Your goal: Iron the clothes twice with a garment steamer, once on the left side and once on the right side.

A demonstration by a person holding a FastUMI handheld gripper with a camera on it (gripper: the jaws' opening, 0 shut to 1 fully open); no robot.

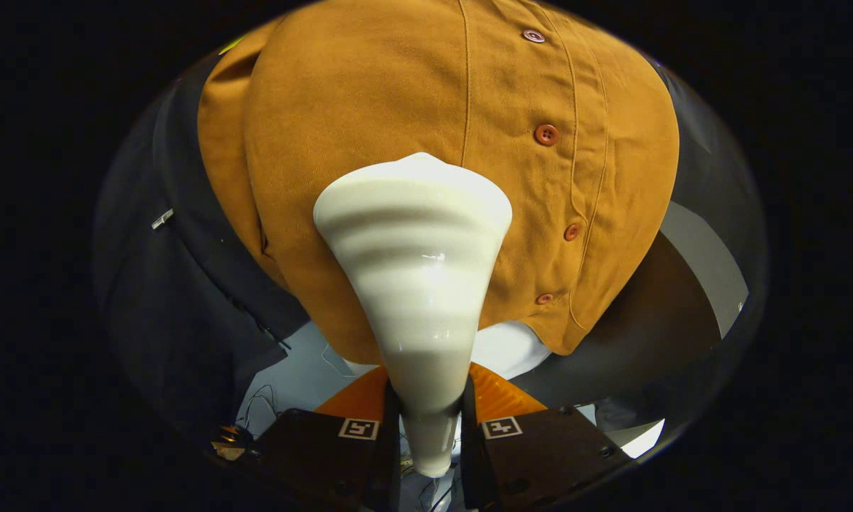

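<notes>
Clamped on the narrow neck of a cream garment steamer [415, 284], both fingers [499, 451] pressing its sides, one from each flank, with the gripper [430, 434] low and nearest the lens. Bore a square black-and-white marker [358, 429] on the left finger and another on the right. Widened from that neck into a ribbed, glossy cone, its broad head up against the cloth ahead, though contact could not be told for certain.

Beyond the fingers, hung a mustard-brown shirt [369, 107], largest thing ahead, spreading wide behind the steamer head. Ran down its right part a stitched placket with a row of reddish-brown buttons [546, 134], one high, one at mid height beside the head's right, two smaller lower down. Lay to the left of that placket, over the left panel of the shirt, the steamer head. Ended in a curved hem just above the fingers, with a white underlayer [508, 348] peeking out below it.

Flanked the shirt on both sides, dark cloth [170, 284], with a small silvery clip [162, 218] on the left. Showed below, past the hem, a pale floor [291, 377] with thin cables [259, 405] near the left finger, too small to tell further.
</notes>
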